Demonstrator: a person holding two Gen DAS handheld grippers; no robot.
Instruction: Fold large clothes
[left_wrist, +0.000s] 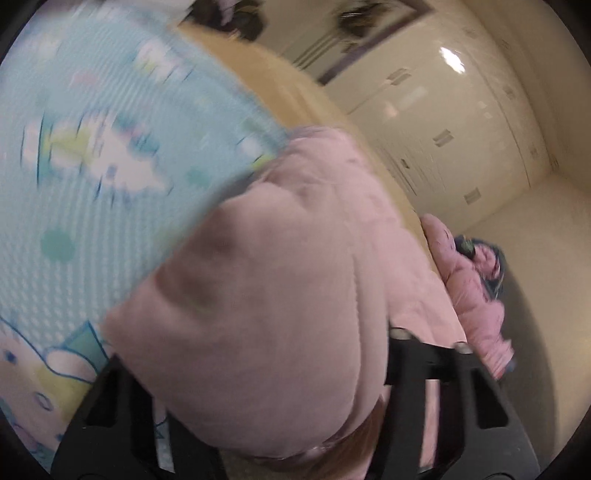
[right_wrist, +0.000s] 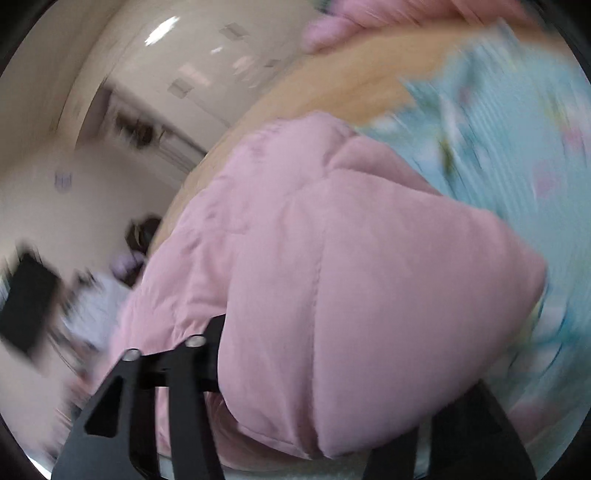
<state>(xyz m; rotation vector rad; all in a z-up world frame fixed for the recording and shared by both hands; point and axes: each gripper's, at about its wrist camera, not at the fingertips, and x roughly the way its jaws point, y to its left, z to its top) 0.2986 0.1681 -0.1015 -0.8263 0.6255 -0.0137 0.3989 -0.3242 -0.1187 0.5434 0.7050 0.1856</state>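
Pink padded garment (left_wrist: 258, 280) bulges nearest the lens, bunched between the left gripper (left_wrist: 258, 417) jaws, partly closed on it. The right gripper (right_wrist: 295, 417) jaws pinch it likewise, probably lifting an edge to fold toward twelve o'clock over the blue mat (left_wrist: 92, 147) on the tabletop (left_wrist: 295, 85).

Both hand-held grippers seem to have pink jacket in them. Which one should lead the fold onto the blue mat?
Probably either, with a slight edge to the left. The left hand-held gripper holds a thick bunch of the pink jacket already over the blue mat. The right hand-held gripper grips its bunch nearer the wooden edge.
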